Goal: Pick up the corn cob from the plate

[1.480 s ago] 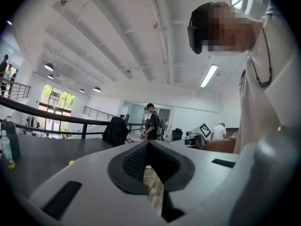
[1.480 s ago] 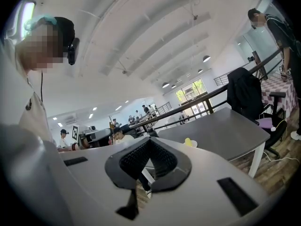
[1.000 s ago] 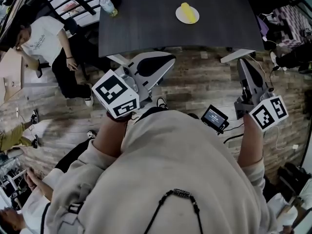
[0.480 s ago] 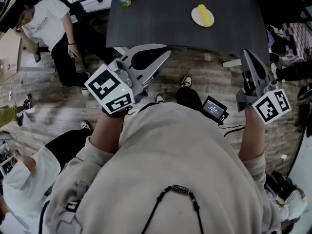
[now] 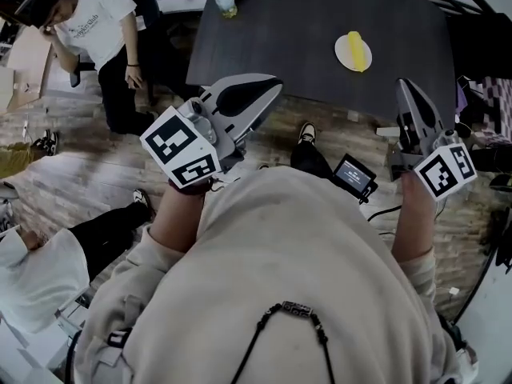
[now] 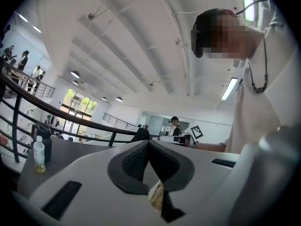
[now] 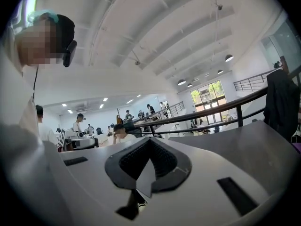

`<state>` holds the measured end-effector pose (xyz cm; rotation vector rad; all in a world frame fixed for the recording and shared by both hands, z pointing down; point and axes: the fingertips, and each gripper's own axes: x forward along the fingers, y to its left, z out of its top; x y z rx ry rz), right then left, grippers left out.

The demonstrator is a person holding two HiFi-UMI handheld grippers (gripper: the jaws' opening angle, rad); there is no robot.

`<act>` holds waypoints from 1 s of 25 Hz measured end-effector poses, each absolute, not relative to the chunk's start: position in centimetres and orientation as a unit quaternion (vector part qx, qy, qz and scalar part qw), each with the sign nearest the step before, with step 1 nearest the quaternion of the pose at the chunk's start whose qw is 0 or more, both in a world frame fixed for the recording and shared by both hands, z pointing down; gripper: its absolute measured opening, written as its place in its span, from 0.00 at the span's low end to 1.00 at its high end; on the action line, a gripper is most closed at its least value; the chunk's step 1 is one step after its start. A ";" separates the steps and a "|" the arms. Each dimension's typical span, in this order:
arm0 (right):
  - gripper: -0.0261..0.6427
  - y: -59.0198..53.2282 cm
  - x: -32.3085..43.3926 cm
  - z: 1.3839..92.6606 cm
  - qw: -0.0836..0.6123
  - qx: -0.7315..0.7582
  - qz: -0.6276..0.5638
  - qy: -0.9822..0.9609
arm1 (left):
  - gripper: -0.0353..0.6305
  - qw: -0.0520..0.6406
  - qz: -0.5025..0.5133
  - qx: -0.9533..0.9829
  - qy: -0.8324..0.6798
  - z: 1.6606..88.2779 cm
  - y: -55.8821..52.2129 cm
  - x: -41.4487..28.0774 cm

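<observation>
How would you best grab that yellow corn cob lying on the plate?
Pinch the corn cob across its middle, probably from above on the near side. It lies flat on the plate, long axis pointing away from the person, so its rounded sides offer the narrowest hold.

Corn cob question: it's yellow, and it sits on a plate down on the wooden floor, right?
Not quite. The corn cob is yellow and it does sit on a plate, but the plate is up on the dark table, not down on the wooden floor. The head view shows this.
</observation>
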<state>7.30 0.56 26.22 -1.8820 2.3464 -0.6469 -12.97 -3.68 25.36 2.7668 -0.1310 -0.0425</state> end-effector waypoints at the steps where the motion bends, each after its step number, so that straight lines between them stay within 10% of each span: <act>1: 0.06 -0.3 7.9 26.3 0.030 -0.609 -0.208 0.765 | 0.05 0.193 -0.017 0.980 -0.047 25.4 -4.4 -12.3; 25: 0.06 -13.8 22.3 31.7 0.055 -0.525 -0.269 0.806 | 0.06 0.269 -0.024 0.962 -0.032 25.0 -12.5 5.5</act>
